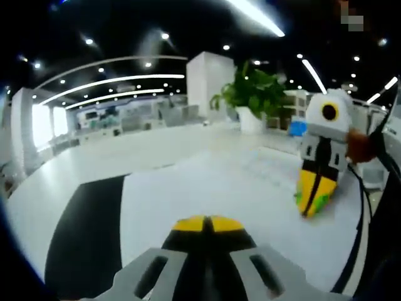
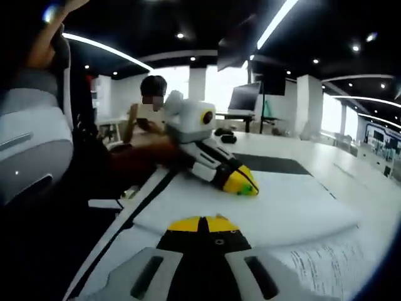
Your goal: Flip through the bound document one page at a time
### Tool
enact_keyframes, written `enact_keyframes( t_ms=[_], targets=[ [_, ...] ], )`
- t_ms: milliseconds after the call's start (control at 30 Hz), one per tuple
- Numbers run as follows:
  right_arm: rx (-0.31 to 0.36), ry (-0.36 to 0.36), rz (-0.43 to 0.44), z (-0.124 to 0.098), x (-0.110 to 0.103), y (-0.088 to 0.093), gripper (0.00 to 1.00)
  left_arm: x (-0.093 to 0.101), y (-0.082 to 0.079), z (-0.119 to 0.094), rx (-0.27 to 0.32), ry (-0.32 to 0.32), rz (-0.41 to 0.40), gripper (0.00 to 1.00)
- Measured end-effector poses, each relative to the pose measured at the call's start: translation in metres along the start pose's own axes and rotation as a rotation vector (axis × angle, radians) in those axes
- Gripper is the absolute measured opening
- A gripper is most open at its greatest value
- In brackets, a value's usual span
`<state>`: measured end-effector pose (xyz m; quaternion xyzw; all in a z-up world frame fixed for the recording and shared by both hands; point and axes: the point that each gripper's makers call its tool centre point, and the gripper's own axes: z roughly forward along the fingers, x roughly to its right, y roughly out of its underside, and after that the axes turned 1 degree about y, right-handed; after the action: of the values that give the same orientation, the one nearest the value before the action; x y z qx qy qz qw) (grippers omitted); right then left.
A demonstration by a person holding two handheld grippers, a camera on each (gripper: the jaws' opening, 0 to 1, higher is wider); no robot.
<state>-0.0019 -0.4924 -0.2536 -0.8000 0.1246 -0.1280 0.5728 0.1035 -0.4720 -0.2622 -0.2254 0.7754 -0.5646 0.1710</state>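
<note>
Both grippers jaws together: left gripper (image 2: 241,183) pinning the bound document (image 1: 238,194) on the white table (image 1: 94,166), right gripper (image 1: 313,199) at far page edge; lift one leaf only.

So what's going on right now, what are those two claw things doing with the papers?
Left gripper shut, tips on the document. Right gripper shut, tips on the page too. Nothing pinched. Nothing in the way.

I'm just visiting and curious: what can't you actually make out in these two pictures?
- Printed text on the document page, right gripper view: blurred, too small, cut by the rim.
- Document binding: not discernible in either view.
- Whether the right gripper pinches a page, left gripper view: its tips cover the contact.
</note>
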Motion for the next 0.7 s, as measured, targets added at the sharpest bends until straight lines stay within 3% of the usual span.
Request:
enact_keyframes(
  t_ms=[433, 700],
  targets=[
    [-0.016, -0.027, -0.033, 0.003, -0.027, -0.001, 0.04, 0.001, -0.002, 0.001, 0.002, 0.005, -0.002, 0.03],
    [-0.009, -0.038, -0.011, 0.004, -0.036, -0.003, 0.04, 0.001, -0.003, 0.000, 0.002, 0.006, 0.000, 0.03]
  ],
)
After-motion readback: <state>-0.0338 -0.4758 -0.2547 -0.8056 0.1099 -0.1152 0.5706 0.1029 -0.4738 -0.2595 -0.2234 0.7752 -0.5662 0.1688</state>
